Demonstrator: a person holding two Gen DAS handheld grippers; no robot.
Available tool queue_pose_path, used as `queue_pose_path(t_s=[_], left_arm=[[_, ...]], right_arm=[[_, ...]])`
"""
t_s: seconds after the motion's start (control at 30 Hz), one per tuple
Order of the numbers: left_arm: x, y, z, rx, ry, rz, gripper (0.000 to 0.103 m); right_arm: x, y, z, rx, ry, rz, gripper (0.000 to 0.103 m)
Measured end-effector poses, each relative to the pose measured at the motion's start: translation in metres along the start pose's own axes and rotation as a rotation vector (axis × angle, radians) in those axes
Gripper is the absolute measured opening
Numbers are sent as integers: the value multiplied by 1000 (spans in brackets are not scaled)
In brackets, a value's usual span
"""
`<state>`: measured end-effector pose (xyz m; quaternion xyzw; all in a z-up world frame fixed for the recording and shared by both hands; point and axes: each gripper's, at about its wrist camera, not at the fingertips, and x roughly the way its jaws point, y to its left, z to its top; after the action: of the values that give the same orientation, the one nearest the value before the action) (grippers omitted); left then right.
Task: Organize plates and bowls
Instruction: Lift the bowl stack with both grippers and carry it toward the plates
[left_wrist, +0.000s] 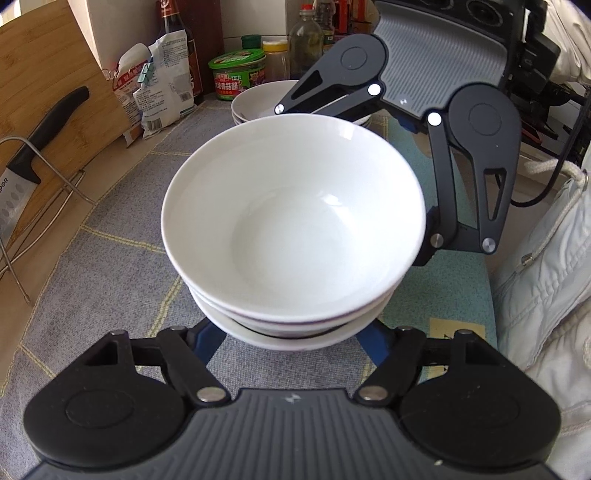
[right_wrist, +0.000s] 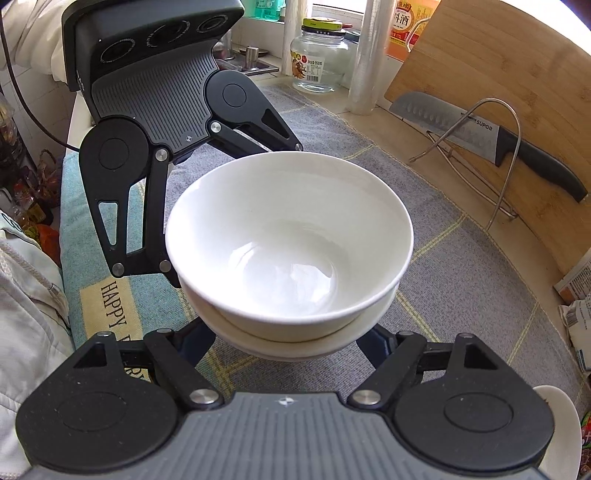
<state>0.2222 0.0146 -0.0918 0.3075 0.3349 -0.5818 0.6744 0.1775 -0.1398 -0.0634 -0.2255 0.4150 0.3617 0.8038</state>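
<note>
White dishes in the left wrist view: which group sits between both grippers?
The near stack of bowls, flanked by both grippers; the other stack sits behind by the green tub.

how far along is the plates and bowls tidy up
Done: several white bowls are nested into one bowl stack. In hand: the left tongs and right tongs appear to grip its lowest bowl from opposite sides. Left: setting it down, probably near the second stack of dishes by the green tub.

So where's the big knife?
The knife is at the left edge of the left wrist view, leaning in the wire rack against the wooden board.
</note>
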Motion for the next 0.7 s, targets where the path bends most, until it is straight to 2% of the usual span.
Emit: queue_pose_path(t_s=[0.13,0.7], left_arm=[[3,2,6,7,-2,-6,76],[35,-26,79,88,-27,-29,76]], right_arm=[[-12,-2,-5,5,-5,-8,86],[-69,-33,-53,50,-17,-85,86]])
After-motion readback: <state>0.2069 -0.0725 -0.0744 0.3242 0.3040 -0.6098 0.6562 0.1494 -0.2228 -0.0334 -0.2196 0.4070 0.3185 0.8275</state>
